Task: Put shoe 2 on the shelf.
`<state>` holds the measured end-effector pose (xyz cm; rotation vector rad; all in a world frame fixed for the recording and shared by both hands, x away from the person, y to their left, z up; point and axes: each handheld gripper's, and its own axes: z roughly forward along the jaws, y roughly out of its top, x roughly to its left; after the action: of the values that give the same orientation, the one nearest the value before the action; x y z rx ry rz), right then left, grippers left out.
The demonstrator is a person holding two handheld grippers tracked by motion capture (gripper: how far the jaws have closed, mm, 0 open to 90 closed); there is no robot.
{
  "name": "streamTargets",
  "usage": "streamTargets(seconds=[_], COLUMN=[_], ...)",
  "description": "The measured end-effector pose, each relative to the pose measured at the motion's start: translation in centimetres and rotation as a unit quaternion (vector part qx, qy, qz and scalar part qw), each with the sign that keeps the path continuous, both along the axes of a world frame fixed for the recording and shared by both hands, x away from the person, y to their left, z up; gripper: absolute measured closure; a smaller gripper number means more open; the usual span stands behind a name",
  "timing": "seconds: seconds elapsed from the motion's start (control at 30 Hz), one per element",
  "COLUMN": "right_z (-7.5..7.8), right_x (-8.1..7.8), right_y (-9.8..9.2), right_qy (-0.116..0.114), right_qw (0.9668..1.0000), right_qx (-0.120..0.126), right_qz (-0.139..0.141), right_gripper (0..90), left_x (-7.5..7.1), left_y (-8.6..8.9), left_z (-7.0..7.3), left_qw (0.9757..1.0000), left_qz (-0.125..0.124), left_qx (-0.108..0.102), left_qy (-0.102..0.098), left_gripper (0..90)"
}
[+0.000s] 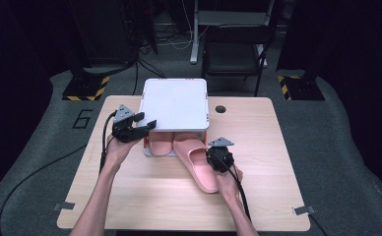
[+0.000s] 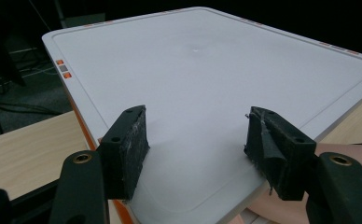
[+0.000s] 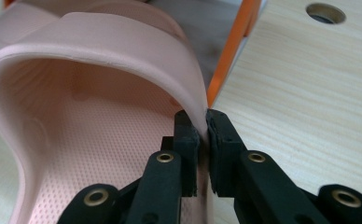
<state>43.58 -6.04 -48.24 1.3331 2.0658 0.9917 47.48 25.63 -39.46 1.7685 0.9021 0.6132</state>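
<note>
pale pink slipper (image 1: 199, 164), a soft slide with a broad strap and dotted footbed, lies on the worktop (image 1: 130, 196), its toe under the white lid (image 1: 175, 103). right tongs (image 3: 203, 135) are clamped on the strap's right edge. its twin (image 1: 160, 142) sits farther left. left tongs (image 2: 195, 140) are apart over the lid's near edge. floor marking reads "6" (image 1: 82, 119).

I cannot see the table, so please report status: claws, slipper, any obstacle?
Left claw open over white lid. Right claw shut on slipper strap, slipper half out of box. Second slipper inside. No obstacle.
</note>
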Motion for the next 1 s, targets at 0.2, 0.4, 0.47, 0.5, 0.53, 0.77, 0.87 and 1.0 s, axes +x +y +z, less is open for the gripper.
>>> streamTargets(seconds=[0.2, 0.4, 0.47, 0.5, 0.53, 0.77, 0.87, 1.0], right_z=[-0.4, -0.9, -0.9, -0.8, -0.6, 0.9, 0.3, -0.7], right_x=[0.5, 1.4, 1.5, 1.5, 1.4, -1.4, -3.4, -5.5], right_y=[1.2, 2.9, 2.7, 2.7, 2.5, 0.2, -0.1, -0.9], right_qy=[0.003, -0.007, -0.011, -0.014, -0.016, -0.022, -0.022, -0.017], right_qw=[0.9979, 0.9971, 0.9973, 0.9974, 0.9978, 0.9962, 0.9953, 0.9923], right_qx=[0.026, 0.032, 0.05, 0.056, 0.053, 0.063, 0.03, 0.007], right_qz=[-0.06, -0.069, -0.053, -0.045, -0.038, 0.056, 0.09, 0.123], right_gripper=[83.5, 77.6, 69.1, 66.4, 62.5, 53.7, 48.2, 31.7], left_x=[0.0, 0.0, 0.0, 0.0, 0.0, 0.0, 0.0, 0.0], left_y=[0.1, 0.2, 0.2, 0.2, 0.1, 0.2, 0.2, 0.2], left_z=[0.0, 0.0, 0.0, 0.0, 0.0, 0.0, 0.1, 0.1], left_qw=[1.0, 1.0, 1.0, 1.0, 1.0, 1.0, 1.0, 1.0], left_qz=[-0.002, -0.006, -0.007, -0.005, -0.005, -0.006, -0.007, -0.007], left_qx=[-0.001, -0.004, -0.004, -0.004, -0.002, -0.001, 0.0, -0.002], left_qy=[0.001, 0.005, 0.005, 0.003, 0.003, 0.006, 0.006, 0.007], left_gripper=[38.0, 38.2, 38.3, 38.2, 38.2, 38.2, 38.3, 38.2])
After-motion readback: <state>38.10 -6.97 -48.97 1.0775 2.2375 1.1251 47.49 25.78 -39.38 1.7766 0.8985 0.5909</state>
